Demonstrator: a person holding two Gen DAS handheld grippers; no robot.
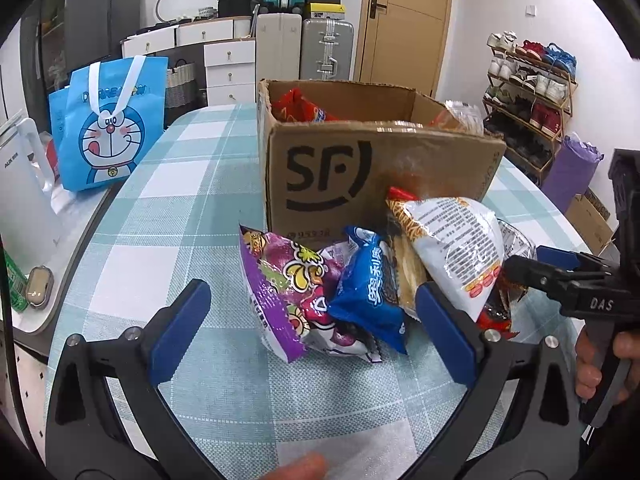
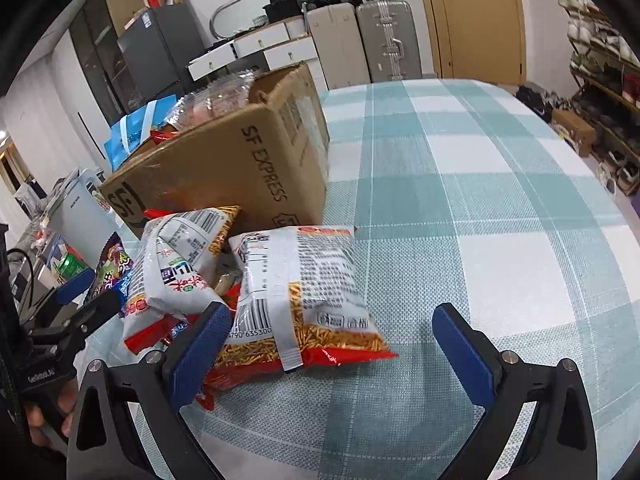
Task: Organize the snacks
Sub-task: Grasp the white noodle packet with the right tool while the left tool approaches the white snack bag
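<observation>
Snacks sit heaped on the surface (image 2: 460, 208) against the cardboard box (image 1: 372, 176), both tongs, left (image 1: 316, 320) and right (image 2: 332, 344), wide and empty (nothing gripped), so closing on the purple pack (image 1: 288, 292) could drag the overlapping blue pack (image 1: 368, 292) along or crush chips.

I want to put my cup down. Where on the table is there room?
Bare tablecloth right of the cardboard box is free. So is the strip between the box and the blue bag. It's crowded in front of the box, where snack packets pile up.
</observation>
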